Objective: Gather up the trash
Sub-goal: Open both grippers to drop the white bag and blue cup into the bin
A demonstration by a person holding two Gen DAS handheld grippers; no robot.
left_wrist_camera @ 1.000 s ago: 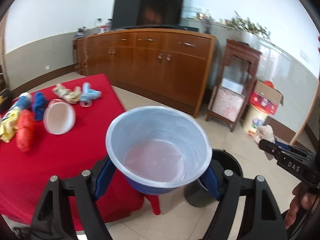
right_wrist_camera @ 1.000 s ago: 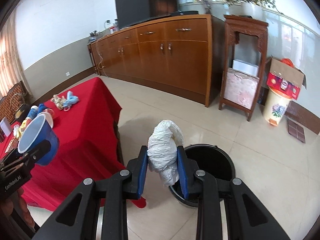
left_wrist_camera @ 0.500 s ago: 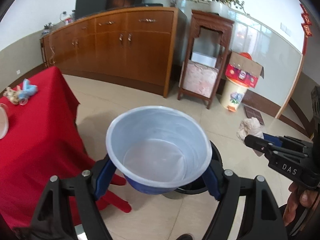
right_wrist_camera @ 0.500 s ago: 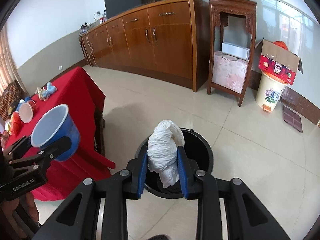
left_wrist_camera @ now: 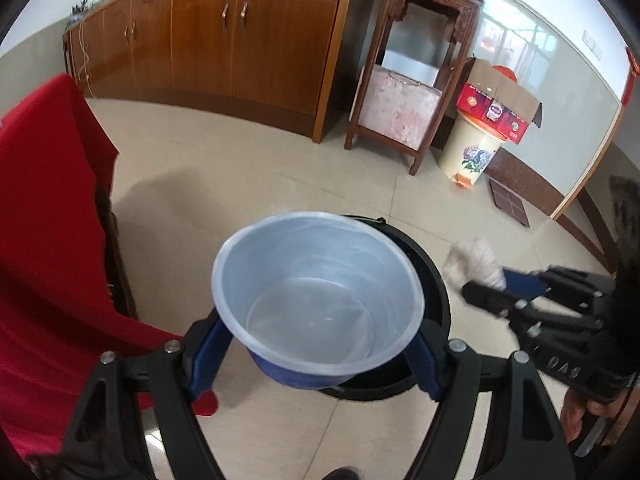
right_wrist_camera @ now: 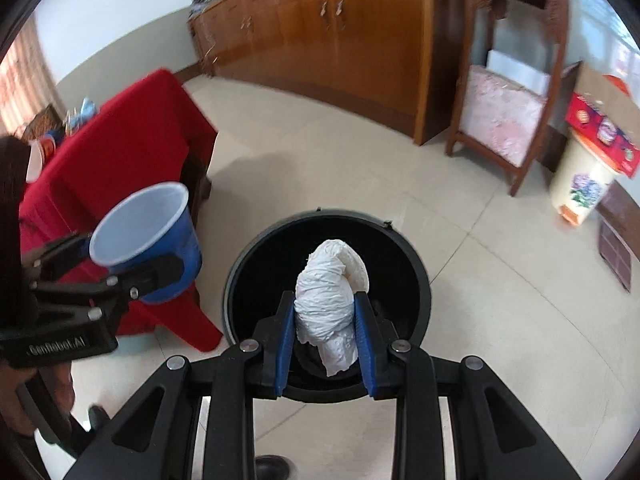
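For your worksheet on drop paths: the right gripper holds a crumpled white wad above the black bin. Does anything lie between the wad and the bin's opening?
Nothing visible does. The white wad hangs in the right gripper directly over the black bin, whose mouth is uncovered. The blue cup in the left gripper sits off to the side.

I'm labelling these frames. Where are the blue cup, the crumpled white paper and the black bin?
blue cup point(left_wrist_camera: 316, 316), left wrist view, inside bottom.
crumpled white paper point(right_wrist_camera: 326, 300), right wrist view, middle of wad.
black bin point(right_wrist_camera: 256, 248), right wrist view, left rim.
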